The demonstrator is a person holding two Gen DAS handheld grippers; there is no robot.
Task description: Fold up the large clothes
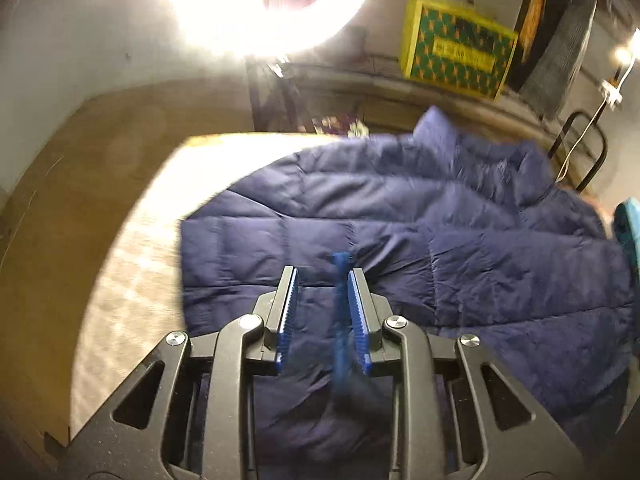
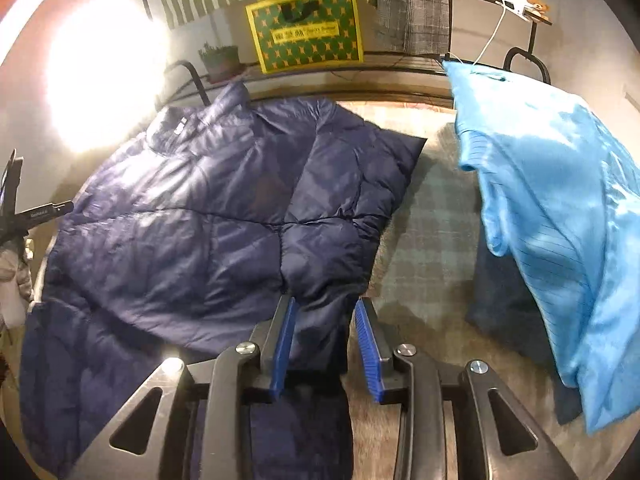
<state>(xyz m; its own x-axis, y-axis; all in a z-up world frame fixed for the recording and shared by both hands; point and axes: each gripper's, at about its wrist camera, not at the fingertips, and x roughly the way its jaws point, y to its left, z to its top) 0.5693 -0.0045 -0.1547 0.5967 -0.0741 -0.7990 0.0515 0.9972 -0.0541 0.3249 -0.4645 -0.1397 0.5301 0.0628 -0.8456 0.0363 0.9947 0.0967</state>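
Plaid table | one navy jacket | one blue garment | both fingers parted, empty

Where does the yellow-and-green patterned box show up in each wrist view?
Left wrist: the yellow-and-green box sits upper right, tilted, behind the navy puffer jacket.
Right wrist: the box sits top centre, on the shelf beyond the jacket's collar.
Shared landmark: the navy puffer jacket spread out on the surface.

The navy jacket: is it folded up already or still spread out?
Partly folded. The jacket lies flat, with one sleeve laid over its body; collar and hem still far apart.
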